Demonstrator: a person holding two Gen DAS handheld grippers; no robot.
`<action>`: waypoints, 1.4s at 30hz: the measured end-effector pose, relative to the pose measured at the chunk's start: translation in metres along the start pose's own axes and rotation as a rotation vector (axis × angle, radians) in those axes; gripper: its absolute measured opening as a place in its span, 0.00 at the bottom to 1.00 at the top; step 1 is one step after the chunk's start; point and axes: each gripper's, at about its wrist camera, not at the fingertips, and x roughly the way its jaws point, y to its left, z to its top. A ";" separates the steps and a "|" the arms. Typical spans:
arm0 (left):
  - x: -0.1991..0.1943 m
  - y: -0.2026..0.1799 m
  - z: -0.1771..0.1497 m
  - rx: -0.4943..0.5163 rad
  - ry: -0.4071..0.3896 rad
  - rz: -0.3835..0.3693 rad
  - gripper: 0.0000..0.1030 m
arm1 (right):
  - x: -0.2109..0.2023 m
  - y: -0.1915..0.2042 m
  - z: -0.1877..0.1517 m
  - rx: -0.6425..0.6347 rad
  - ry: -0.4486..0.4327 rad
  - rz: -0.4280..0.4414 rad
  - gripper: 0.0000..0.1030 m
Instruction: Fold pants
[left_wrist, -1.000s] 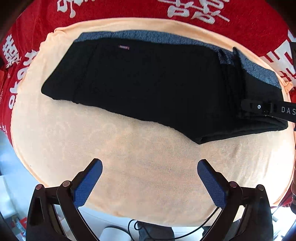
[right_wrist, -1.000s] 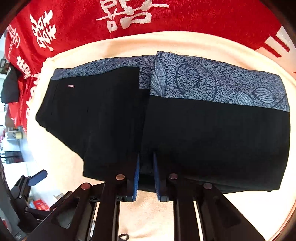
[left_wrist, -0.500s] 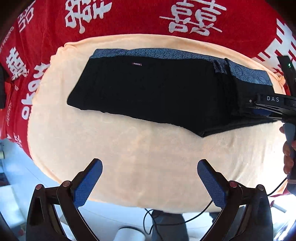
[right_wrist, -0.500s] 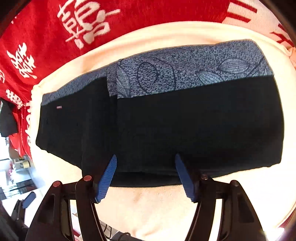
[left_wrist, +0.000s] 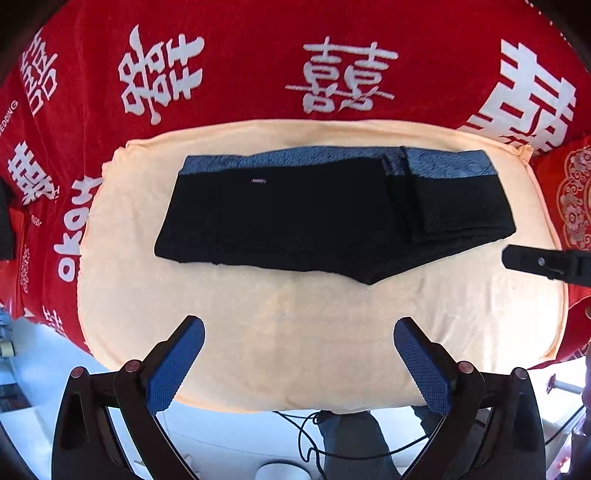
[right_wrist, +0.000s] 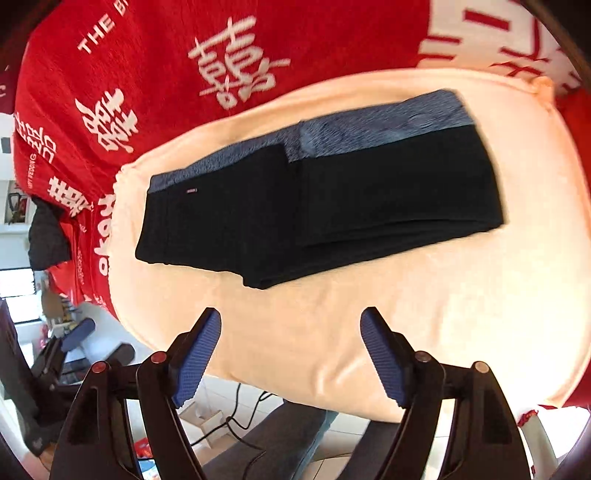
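**Both grippers lift clear of the folded pants**

Since the earlier frames, both cameras have drawn back: the pants look smaller in each view, and the right gripper, which was clamped on the near hem, has let the fabric go.

Left wrist view: the pants (left_wrist: 332, 218) lie across the middle of the frame on a peach towel (left_wrist: 295, 332), which is spread over a red cloth (left_wrist: 240, 74) printed with white characters. A folded-over section sits stacked at the right end, its patterned blue-grey waistband (left_wrist: 448, 164) along the upper edge. The left gripper (left_wrist: 299, 358) hangs at the bottom of the frame with its blue pads spread wide and nothing between them. One black finger of the right gripper (left_wrist: 543, 262) pokes in at the right edge, just off the garment's lower right corner and apart from it.

Right wrist view: somewhat motion-blurred, the pants (right_wrist: 317, 199) sit tilted across the upper middle, the doubled part to the right. The right gripper (right_wrist: 291, 354) is at the bottom, its jaws opening, only bare towel (right_wrist: 443, 295) showing between them.

Judged from the layout, one fold has just been laid and released. The left half remains a single layer, so the next move probably calls for gripping the left end and carrying it over the stack, keeping the edges square.
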 end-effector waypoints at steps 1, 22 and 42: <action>-0.004 -0.001 0.001 0.000 -0.007 -0.005 1.00 | -0.007 -0.002 -0.003 0.008 -0.012 -0.016 0.83; -0.036 0.000 0.007 -0.033 -0.090 -0.063 1.00 | -0.066 -0.014 -0.019 0.126 -0.100 -0.159 0.86; -0.029 0.013 0.012 -0.113 -0.106 -0.097 1.00 | -0.065 -0.003 -0.005 0.084 -0.090 -0.211 0.86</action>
